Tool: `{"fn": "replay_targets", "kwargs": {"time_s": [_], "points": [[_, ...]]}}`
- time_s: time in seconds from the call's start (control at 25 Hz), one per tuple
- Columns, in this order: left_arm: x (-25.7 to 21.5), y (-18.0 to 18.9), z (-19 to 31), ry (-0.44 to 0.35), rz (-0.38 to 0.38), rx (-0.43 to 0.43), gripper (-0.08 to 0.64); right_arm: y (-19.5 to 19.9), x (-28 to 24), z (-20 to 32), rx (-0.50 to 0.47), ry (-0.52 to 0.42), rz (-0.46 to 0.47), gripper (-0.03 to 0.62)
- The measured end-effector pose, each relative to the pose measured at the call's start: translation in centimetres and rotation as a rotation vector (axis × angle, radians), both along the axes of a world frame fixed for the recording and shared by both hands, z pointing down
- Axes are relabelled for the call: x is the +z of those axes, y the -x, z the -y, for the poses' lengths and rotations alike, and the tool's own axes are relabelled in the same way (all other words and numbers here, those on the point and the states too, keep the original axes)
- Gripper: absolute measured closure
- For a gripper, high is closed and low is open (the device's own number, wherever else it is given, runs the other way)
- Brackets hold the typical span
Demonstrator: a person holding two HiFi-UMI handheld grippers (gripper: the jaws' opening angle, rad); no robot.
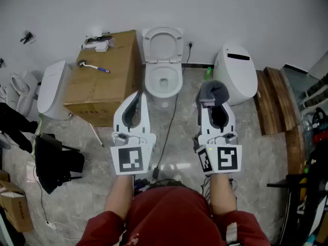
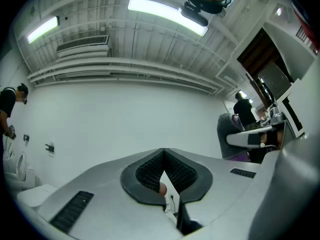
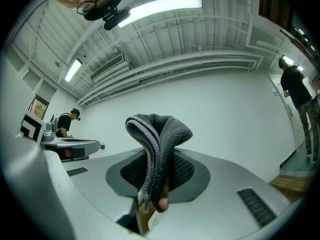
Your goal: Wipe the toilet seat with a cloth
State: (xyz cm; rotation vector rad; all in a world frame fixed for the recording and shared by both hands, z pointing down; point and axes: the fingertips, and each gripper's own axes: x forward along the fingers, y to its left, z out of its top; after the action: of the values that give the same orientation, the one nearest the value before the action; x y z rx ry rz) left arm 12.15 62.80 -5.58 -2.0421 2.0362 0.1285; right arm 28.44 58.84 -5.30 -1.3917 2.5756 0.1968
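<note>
Tiled floor (image 1: 261, 152): grey cloth (image 3: 159, 144) pinched between right fingers (image 3: 225, 189), top protruding (left fingers (image 2: 100, 194) closed, empty).

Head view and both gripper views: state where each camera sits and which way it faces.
Head view: on the person's head, looking steeply down at the toilet, both forearms, left gripper, right gripper.
Left gripper view: on the left gripper, looking along its shut, empty jaws, slightly upward at white wall and ceiling lights.
Right gripper view: on the right gripper, along jaws shut on the grey cloth, toward the same wall.
Shared: the cloth shows in all three.
</note>
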Motion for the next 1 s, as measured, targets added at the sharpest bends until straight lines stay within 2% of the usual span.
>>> {"fn": "replay_targets", "kwargs": {"time_s": [0.4,0.64,1.0], "points": [[0.9,-2.7,0.8,0.028,0.002,-0.014,0.549,-3.0,1.0,1.2,-0.009,0.026,0.015,0.514],[1.6,-5.0,2.0,0.043,0.011,-0.034,0.549,-6.3,2.1,2.9,-0.023,0.050,0.052,0.514],[2.8,-5.8,3.9,0.069,0.011,-0.079,0.549,-8.5,4.2,5.5,-0.052,0.102,0.054,0.514]]}}
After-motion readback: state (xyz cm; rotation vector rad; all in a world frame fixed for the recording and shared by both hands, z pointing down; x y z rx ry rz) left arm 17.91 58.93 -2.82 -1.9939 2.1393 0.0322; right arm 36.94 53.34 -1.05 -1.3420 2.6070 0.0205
